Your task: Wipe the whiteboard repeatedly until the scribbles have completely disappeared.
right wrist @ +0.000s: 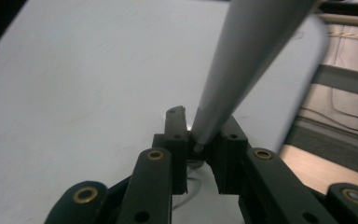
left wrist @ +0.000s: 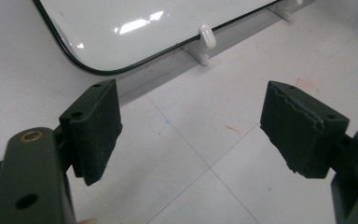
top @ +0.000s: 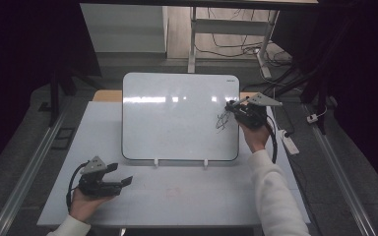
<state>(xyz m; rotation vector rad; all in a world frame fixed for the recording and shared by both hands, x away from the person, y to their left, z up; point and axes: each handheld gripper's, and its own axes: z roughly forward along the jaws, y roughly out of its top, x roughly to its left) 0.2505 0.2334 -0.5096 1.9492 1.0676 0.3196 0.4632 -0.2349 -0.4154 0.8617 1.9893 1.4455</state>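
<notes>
we judged the work to be writing or drawing on the whiteboard, which stood propped at a tilt on two small white stands near the back of the white worktop. our right gripper had its jaws clamped together on a slim grey marker, which ran up and away from the jaws in the right gripper view; its tip was hidden there, so we could not tell from that view whether it touched the board. in the high view the gripper sat at the board's right edge, just beside a small dark scribble.

as far as we could judge, the job was only begun: that one scribble was the sole mark, and the rest of the board was bare apart from reflected light. whatever more was to be written remained to be done.

our left gripper rested low on the worktop near the front left corner, well apart from the board, with its jaws wide apart and nothing between them; the left gripper view looked past them to the board's lower corner.

we saw no containers on the worktop, so there was nothing to report of contents.
</notes>
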